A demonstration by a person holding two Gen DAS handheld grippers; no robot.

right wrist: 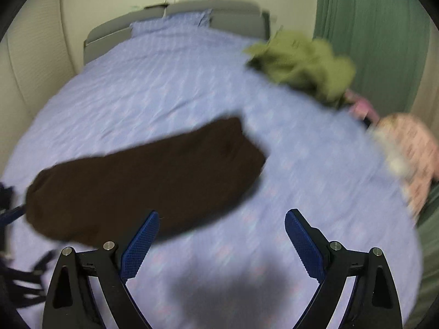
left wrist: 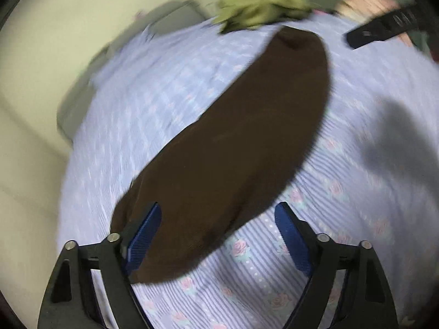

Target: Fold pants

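A: Pants (left wrist: 227, 148), dark brown, flat on bed (left wrist: 356, 219) w/ lilac floral sheet. Look folded lengthwise into one long strip already. Agree?

B: Agree, judging by shape. Long axis diagonal in left wrist view: near end low-left, far end up toward olive-green garment (left wrist: 263, 5) at far edge of bed.

A: Left gripper (left wrist: 218, 235)?

B: Spread wide, nothing pinched. Near end of strip between the fingers (left wrist: 145, 241), left one overlapping the cloth edge; contact w/ cloth not clear thru blur. Right pad over bare sheet.

A: Right gripper (right wrist: 222, 241)?

B: Also wide apart, empty. In right wrist view strip lies ahead & to the left, long axis running left-to-right w/ slight tilt up at right. Left finger tip close to strip's near long edge, other finger over sheet only.

A: Nearer one?

B: Left, prob. Sits right over one short end. Right sits alongside the long edge, closer to the other end. Tip of right gripper also visible top-right in left wrist view, well apart from cloth.

A: Next, as a guess?

B: Fold end over end. Needs each side to take a corner of the same short end, then carry along the long axis.

A: Other stuff?

B: Pink garment (right wrist: 411, 150) at bed's right edge, green curtain (right wrist: 370, 41) behind. Both well clear of strip.
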